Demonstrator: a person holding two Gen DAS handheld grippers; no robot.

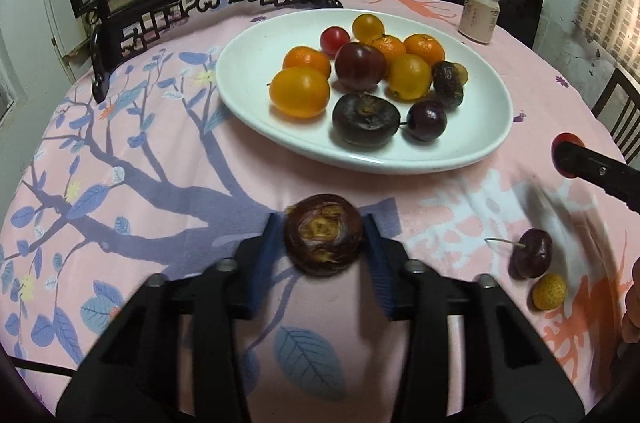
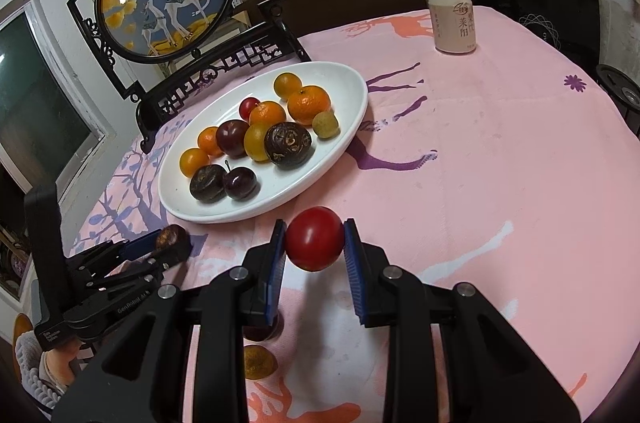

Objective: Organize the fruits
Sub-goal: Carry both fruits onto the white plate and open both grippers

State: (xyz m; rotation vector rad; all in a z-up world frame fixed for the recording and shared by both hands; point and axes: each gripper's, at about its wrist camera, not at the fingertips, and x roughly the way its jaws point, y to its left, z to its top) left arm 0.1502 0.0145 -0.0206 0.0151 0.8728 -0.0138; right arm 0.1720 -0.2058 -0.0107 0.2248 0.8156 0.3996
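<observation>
both grippers loaded, plate just ahead

your left gripper (image 1: 323, 235) clenches a dark wrinkled fruit (image 1: 323, 234) and your right gripper (image 2: 315, 239) clenches a red tomato (image 2: 315, 238), both near the white plate (image 2: 352, 79). the plate is crowded: drop carelessly and round fruit may roll off, or over-squeezing may bruise the tomato.

We hold our left claw (image 1: 323, 241) low over the surface near its front edge, both fingers pressed on a dark wrinkled fruit (image 1: 323, 236). Our right claw (image 2: 314, 243) grips a red fruit (image 2: 314, 238), lifted above the surface.
</observation>
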